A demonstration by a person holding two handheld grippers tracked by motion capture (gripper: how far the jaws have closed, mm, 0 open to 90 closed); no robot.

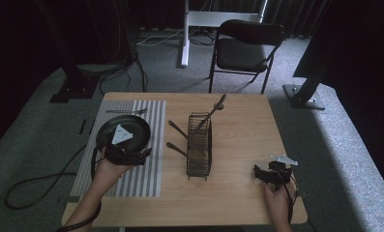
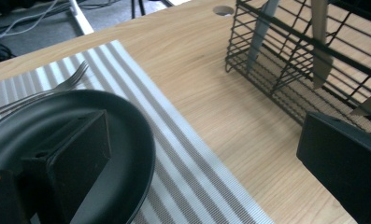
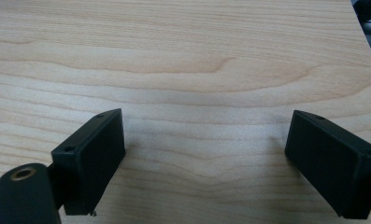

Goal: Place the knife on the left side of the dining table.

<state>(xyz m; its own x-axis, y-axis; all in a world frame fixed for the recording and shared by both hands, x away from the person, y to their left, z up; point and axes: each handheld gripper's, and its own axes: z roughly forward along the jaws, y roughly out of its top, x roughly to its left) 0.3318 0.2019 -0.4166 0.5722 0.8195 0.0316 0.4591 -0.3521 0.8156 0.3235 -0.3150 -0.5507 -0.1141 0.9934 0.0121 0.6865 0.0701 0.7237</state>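
A black plate point(image 1: 123, 131) point(image 2: 127, 135) lies on a grey striped placemat point(image 1: 148, 174) point(image 2: 192, 158) at the table's left. My left gripper point(image 1: 131, 154) point(image 2: 211, 154) hovers at the plate's near rim, open. One jaw is over the plate's inside and the other is out over the wood toward the rack. A fork point(image 1: 126, 111) point(image 2: 64, 85) lies on the mat just beyond the plate. My right gripper point(image 1: 263, 175) point(image 3: 206, 158) stands open low over bare wood at the front right, with nothing between its jaws.
A black wire rack point(image 1: 199, 145) point(image 2: 286, 60) stands mid-table holding several utensils. One handle point(image 1: 217, 107) sticks up at the back and two point(image 1: 177, 129) poke out to the left. A black chair point(image 1: 245, 48) stands beyond the table.
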